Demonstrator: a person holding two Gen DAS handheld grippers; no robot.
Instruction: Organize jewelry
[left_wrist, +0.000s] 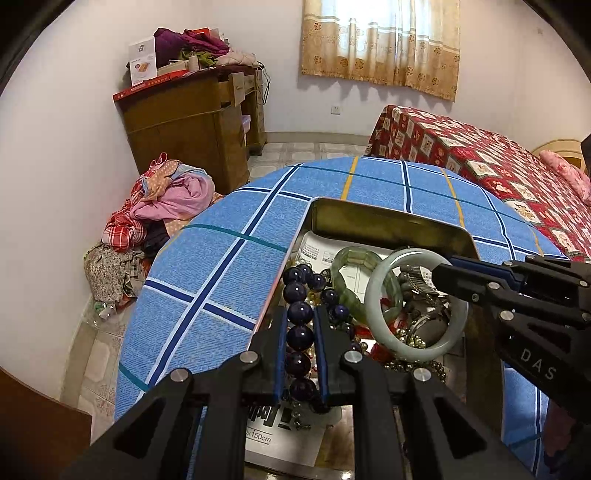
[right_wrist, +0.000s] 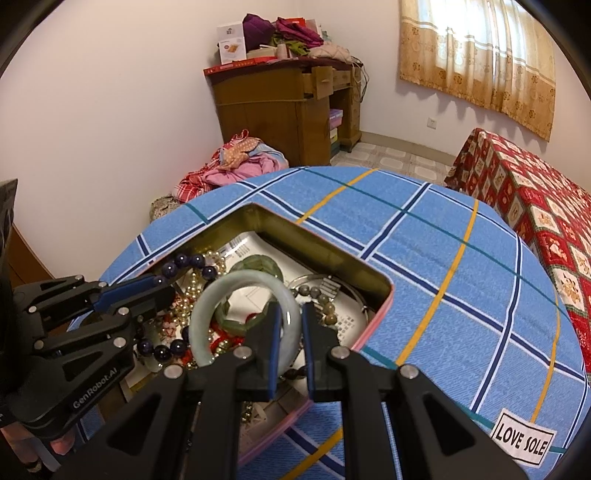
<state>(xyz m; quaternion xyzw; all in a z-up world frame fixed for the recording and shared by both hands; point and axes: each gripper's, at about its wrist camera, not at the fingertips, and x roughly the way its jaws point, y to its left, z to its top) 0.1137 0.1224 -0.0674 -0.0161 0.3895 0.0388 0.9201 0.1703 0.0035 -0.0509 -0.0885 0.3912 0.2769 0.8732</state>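
Observation:
An open metal tin (left_wrist: 388, 221) (right_wrist: 321, 251) full of mixed jewelry sits on a blue plaid tablecloth. My left gripper (left_wrist: 301, 314) is shut on a dark blue bead bracelet (left_wrist: 300, 334), over the tin's left side; it also shows in the right wrist view (right_wrist: 162, 291). My right gripper (right_wrist: 291, 314) is shut on a pale green jade bangle (right_wrist: 218, 295), held above the tin's middle; it also shows in the left wrist view (left_wrist: 439, 273), bangle (left_wrist: 376, 295) hanging from its tips. A darker green bangle (left_wrist: 354, 258), pearls (right_wrist: 192, 291) and brown beads (right_wrist: 321, 295) lie inside.
The round table's blue cloth (right_wrist: 443, 280) extends right and far of the tin, with a "LOVE SOLE" label (right_wrist: 522, 439). A bed with a red quilt (left_wrist: 480, 162) stands right. A wooden desk (left_wrist: 192, 118) and a clothes pile (left_wrist: 162, 206) are at the left wall.

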